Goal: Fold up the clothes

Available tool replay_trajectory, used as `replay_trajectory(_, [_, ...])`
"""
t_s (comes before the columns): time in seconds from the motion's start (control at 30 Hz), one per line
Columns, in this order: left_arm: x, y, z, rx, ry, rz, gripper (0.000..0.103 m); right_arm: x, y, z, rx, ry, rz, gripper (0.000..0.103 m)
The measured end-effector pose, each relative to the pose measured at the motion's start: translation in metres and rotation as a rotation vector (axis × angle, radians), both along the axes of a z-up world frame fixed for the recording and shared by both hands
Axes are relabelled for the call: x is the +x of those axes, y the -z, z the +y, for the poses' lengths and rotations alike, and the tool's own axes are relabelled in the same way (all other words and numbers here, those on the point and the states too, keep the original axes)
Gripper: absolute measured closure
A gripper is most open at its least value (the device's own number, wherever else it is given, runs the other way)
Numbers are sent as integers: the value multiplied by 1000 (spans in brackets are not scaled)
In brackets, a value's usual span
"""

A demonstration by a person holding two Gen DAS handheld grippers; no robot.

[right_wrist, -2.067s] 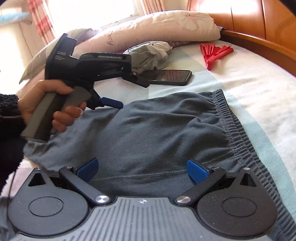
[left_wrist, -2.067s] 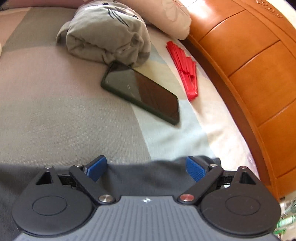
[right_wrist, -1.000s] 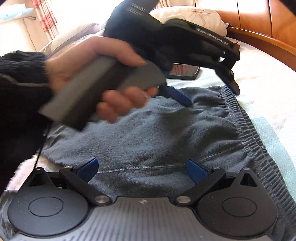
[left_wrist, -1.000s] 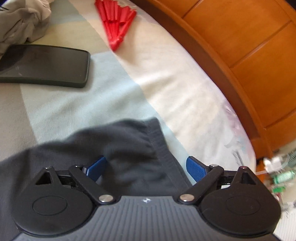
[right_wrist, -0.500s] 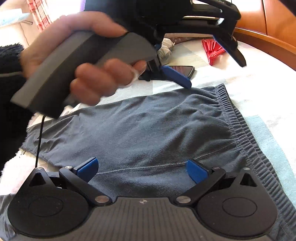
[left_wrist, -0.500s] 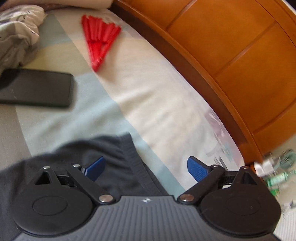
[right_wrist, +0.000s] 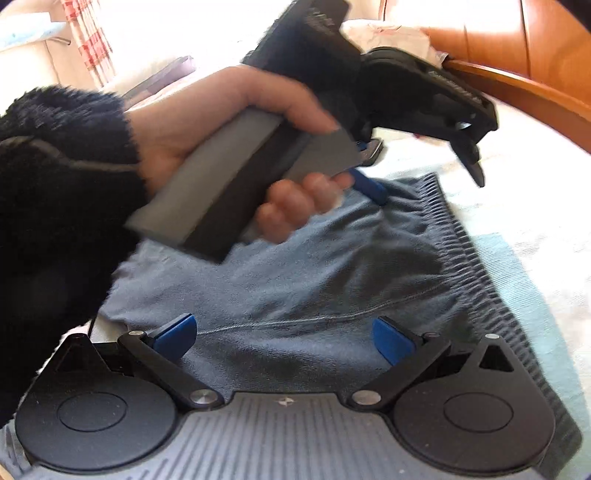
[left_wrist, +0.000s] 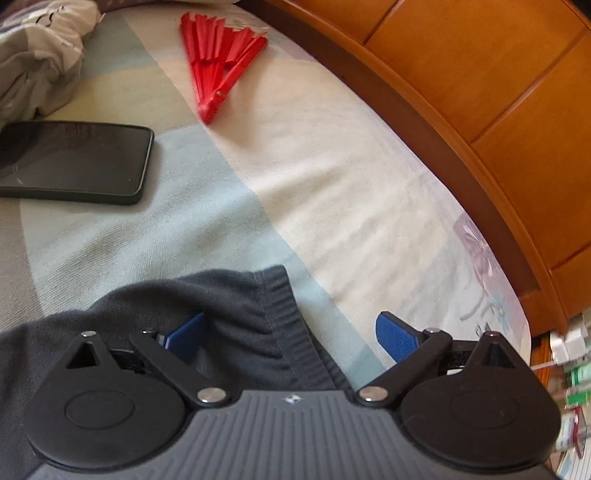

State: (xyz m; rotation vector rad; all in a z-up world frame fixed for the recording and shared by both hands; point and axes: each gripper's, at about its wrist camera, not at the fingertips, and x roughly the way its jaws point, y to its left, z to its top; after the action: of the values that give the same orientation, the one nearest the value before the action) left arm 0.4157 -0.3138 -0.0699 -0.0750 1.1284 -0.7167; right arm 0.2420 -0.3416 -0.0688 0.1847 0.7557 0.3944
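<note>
A home bedroom: a bed covered in a pale striped sheet [left_wrist: 332, 192] runs along a curved orange wooden headboard [left_wrist: 480, 92]. A black smartphone [left_wrist: 70, 162], a red folding fan [left_wrist: 218, 55] and dark grey ribbed-waist trousers [right_wrist: 332, 266] lie on it, with red checked curtains [right_wrist: 86, 33] behind.

Black phone [left_wrist: 72, 162] lies flat, screen up, on pale striped bedsheet [left_wrist: 332, 192]. Red folding fan [left_wrist: 218, 59], part open, rests on sheet near wooden bed frame [left_wrist: 480, 92]. Crumpled grey garment [left_wrist: 37, 55] sits just beyond phone. Floral pillow [right_wrist: 391, 31] against headboard. Red checked curtain [right_wrist: 88, 33] behind.
</note>
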Motion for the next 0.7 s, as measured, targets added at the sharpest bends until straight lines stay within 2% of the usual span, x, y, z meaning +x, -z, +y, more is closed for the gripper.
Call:
replay_trajectory(0.1, [-12, -10, 10, 3, 1, -21, 6, -7, -5, -4, 22, -7, -15, 0])
replay_trajectory(0.2, [-27, -22, 32, -2, -31, -31, 6, -14, -7, -3, 1, -47, -21, 0])
replay_trajectory(0.37, [-51, -26, 57, -3, -64, -1, 5, -27, -8, 0, -42, -121, -14, 0])
replay_trajectory(0.57, [-61, 6, 63, 20, -112, 58, 5, -37, -2, 1, -94, -155, 15, 0])
replay_trajectory(0.7, [-55, 13, 57, 11, -148, 27, 5, -41, 3, 1, -119, -186, 38, 0])
